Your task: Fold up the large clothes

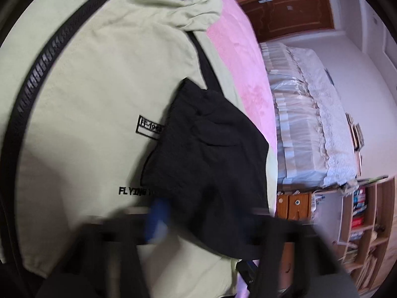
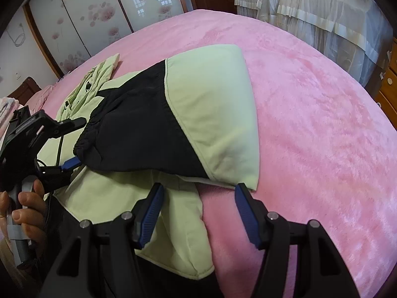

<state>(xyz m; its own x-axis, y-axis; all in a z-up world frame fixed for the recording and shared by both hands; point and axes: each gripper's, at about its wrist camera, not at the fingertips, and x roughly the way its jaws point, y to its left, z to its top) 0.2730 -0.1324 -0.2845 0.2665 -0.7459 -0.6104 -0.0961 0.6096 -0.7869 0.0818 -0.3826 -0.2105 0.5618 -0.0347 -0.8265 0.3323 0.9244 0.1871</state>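
On pink bed [image 2: 310,104], jacket [image 2: 213,114] sleeve [image 2: 139,129] folded across.

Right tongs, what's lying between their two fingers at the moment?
In the right wrist view, the open right tongs straddle the jacket's folded sleeve edge, with a strip of pink blanket beneath it. Nothing is gripped.

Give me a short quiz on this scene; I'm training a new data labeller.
1. True or false: the right gripper has its fingers shut.
2. The bed cover is: A) blue B) pink C) white.
3. Fill in: the jacket's black-and-green ____ lies folded across its body.
Key: 1 false, they are wide apart; 2 B; 3 sleeve.
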